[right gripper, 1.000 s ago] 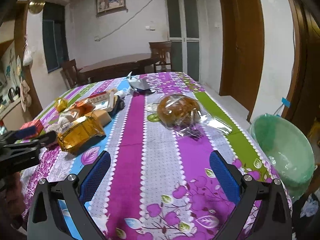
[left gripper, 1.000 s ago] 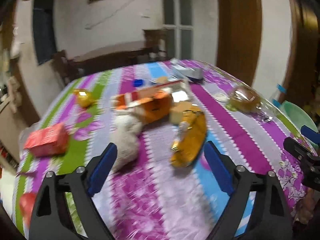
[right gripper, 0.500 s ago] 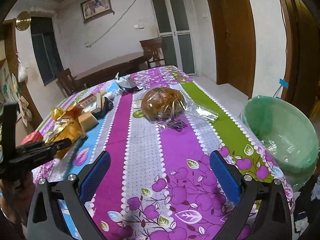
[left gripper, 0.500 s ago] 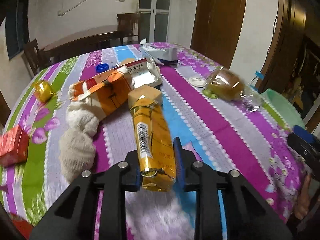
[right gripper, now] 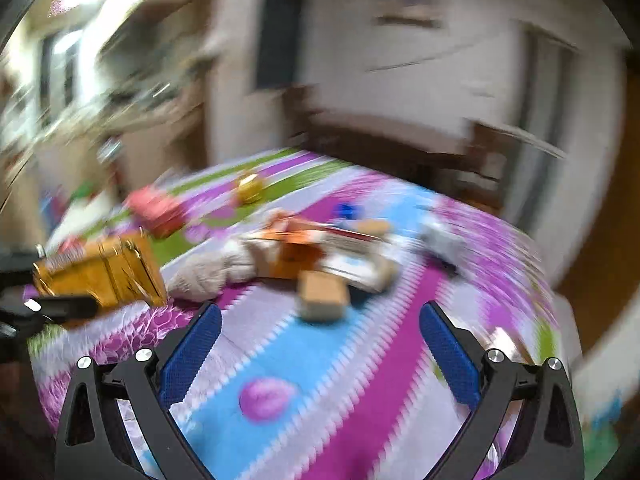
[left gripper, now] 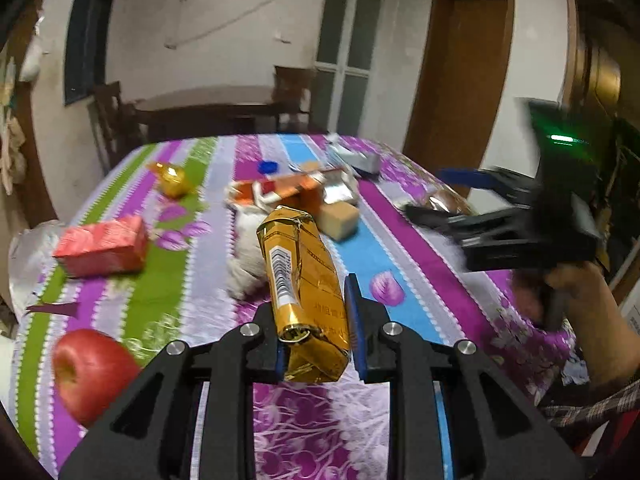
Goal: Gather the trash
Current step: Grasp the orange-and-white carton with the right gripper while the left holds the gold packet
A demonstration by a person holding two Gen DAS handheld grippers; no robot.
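Left gripper (left gripper: 316, 328) was clamped on the gold packet (left gripper: 306, 280), lifted off the striped tablecloth (left gripper: 400, 248). Behind it, L to R: red box (left gripper: 102, 246), white rag (left gripper: 248, 256), tan block (left gripper: 338, 220). Right gripper (right gripper: 318, 344) stood wide, w/ nothing between its pads.

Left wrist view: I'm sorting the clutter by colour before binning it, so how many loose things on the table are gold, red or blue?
Gold: 2, the gold foil packet in the left tool and the gold wrapper
Red: 2, the red box and the apple
Blue: 1, the bottle cap
Total: 5
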